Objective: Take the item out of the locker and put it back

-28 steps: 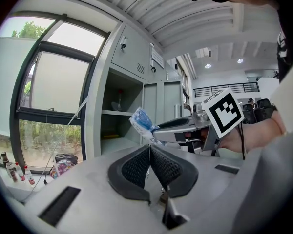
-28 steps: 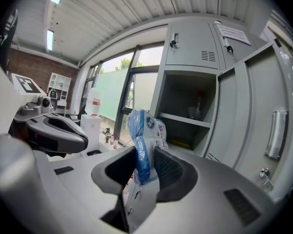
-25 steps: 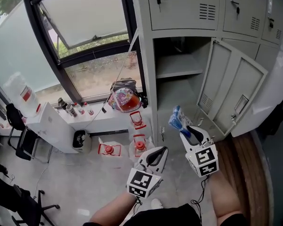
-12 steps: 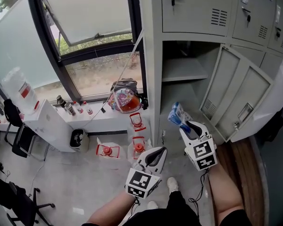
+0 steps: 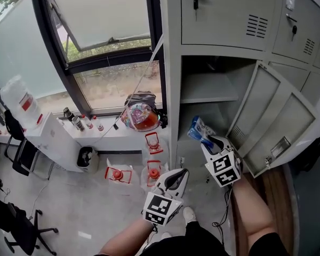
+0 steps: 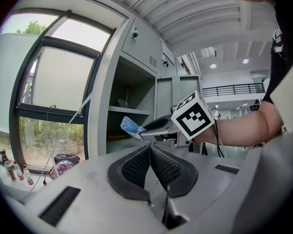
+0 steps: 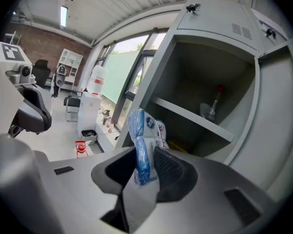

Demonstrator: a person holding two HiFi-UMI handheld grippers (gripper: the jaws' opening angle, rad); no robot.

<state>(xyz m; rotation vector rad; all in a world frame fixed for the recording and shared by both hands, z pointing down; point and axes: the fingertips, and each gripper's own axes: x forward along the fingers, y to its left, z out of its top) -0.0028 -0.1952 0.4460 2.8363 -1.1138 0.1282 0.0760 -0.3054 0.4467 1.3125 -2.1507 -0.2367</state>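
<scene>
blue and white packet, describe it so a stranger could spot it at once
Find the grey locker with its door swung open. Just before its lower compartment, the right gripper pinches a blue and white packet, the only blue thing there.

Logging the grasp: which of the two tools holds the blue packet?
The right tool, clamped on the blue packet in front of the open locker; the left tool is shut on nothing.

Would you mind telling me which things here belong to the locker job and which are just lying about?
Job: packet, clamped in the right hand-held gripper; open locker; its door.
Lying about: bag; red racks; water jug; bin; chair.
</scene>
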